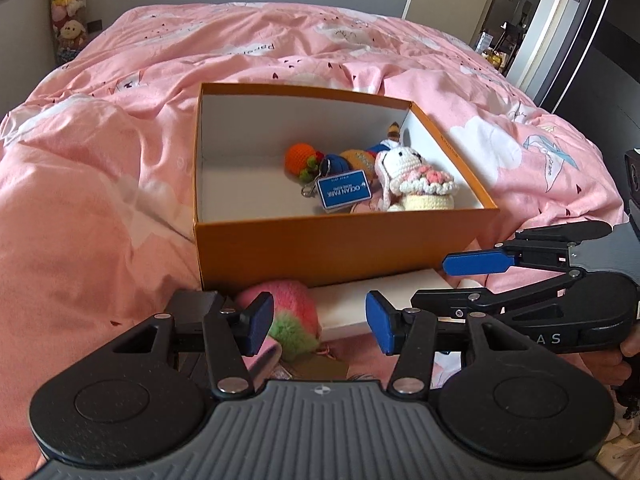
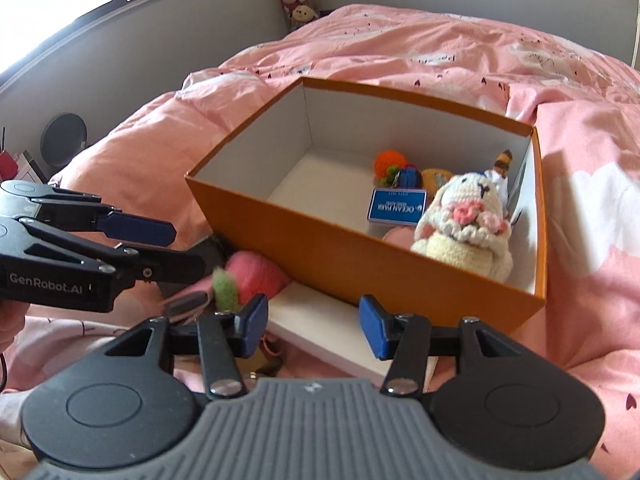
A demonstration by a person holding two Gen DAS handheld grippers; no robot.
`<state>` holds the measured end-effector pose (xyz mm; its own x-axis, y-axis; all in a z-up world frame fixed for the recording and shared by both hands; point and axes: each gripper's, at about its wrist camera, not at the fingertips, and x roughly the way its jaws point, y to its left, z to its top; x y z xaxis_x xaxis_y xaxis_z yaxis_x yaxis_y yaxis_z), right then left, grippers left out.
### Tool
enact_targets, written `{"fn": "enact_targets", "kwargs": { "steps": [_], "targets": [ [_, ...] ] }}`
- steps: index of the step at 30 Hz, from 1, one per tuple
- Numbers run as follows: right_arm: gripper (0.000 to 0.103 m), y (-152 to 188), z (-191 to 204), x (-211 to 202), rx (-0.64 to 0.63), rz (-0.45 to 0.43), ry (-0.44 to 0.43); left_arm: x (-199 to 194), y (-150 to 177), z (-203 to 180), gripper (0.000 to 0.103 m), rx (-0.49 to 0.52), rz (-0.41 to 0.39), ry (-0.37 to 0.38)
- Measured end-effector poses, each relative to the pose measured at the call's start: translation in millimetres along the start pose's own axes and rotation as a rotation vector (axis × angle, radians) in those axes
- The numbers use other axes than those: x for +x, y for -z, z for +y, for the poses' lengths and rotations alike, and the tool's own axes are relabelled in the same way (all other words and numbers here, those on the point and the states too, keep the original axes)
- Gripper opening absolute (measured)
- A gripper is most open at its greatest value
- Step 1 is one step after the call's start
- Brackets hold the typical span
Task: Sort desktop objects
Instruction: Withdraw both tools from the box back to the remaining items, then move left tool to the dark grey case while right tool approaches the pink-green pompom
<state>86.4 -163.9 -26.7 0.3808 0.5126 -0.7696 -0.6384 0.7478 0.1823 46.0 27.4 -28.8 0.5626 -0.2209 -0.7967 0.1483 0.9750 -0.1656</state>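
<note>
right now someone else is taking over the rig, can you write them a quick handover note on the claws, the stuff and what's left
Left claw: open, empty, hovering over the pink and green crochet toy in front of the orange box.
Right claw: open, empty, over the white flat piece by the box's near wall.
Already in the box: white crochet bunny, blue Ocean Park tag, orange crochet ball and a few more small toys.
Left to do: the pink and green toy and some small items beside it, partly hidden under the claws, are outside the box on the pink bedding.
</note>
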Motion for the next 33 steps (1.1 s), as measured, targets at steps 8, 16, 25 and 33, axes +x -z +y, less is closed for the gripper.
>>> {"fn": "enact_targets", "kwargs": {
  "steps": [8,16,25,33],
  "targets": [
    [0.054,26.2,11.1,18.4,0.017,0.142,-0.059,18.4,29.3,2.5,0.06,-0.012,0.162,0.078],
    [0.053,46.7,24.9,29.7,0.005,0.229,-0.08,35.0,51.8,4.6,0.06,-0.018,0.287,0.1],
    [0.053,35.4,22.9,30.7,-0.011,0.209,-0.085,4.1,38.3,16.4,0.06,0.022,0.162,0.001],
    [0.043,-2.5,32.1,46.0,0.002,0.172,-0.158,-3.5,24.0,35.6,0.06,0.065,0.075,-0.191]
  ]
}}
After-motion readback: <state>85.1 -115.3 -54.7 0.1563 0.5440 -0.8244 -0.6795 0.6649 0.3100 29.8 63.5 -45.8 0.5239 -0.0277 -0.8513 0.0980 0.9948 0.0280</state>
